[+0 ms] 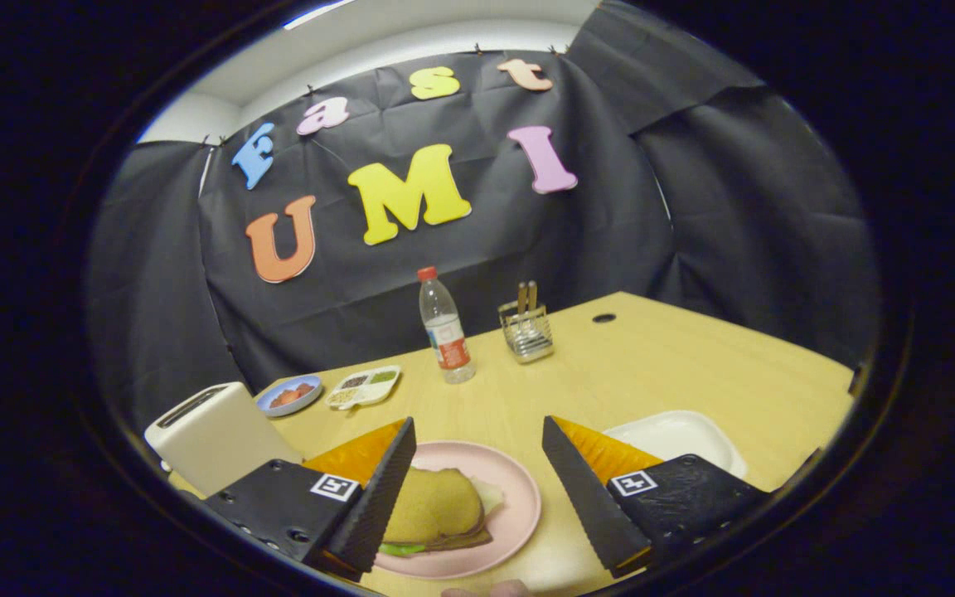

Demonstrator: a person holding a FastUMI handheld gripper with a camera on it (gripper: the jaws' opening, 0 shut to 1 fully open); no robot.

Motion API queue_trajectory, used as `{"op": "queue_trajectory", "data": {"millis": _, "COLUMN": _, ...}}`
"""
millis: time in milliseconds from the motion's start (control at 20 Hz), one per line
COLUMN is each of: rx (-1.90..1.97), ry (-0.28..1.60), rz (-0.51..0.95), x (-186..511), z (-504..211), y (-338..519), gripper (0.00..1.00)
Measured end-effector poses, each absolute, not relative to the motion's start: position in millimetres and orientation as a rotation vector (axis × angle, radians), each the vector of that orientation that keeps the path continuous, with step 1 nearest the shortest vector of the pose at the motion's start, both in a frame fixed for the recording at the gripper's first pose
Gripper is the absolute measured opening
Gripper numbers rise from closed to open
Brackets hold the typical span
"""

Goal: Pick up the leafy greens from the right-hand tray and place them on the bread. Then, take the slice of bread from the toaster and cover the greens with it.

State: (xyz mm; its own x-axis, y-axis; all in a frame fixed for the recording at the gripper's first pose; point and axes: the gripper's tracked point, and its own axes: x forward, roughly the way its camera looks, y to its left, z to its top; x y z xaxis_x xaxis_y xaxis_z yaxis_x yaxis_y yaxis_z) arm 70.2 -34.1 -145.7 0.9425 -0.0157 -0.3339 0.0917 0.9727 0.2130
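Gripper (473, 489) jaws spread wide above the sandwich (436, 510) on the pink plate (519, 497).

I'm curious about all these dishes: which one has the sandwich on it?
The pink plate between the open gripper's fingers; the white tray, blue dish and divided tray don't.

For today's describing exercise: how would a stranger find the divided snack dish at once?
Start at the white toaster on the wooden table. Beyond it sit a blue plate, then the snack dish, short of the water bottle. It alone has several compartments.
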Motion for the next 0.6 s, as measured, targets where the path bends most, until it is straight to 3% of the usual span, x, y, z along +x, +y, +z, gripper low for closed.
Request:
{"op": "queue_trajectory", "data": {"millis": 400, "rx": 0.007, "ry": 0.083, "rz": -0.073, "x": 42, "z": -20, "y": -36, "gripper": 0.95}}
{"op": "queue_trajectory", "data": {"millis": 600, "rx": -0.009, "ry": -0.002, "rz": -0.017, "x": 17, "z": 6, "y": -3, "gripper": 0.95}}
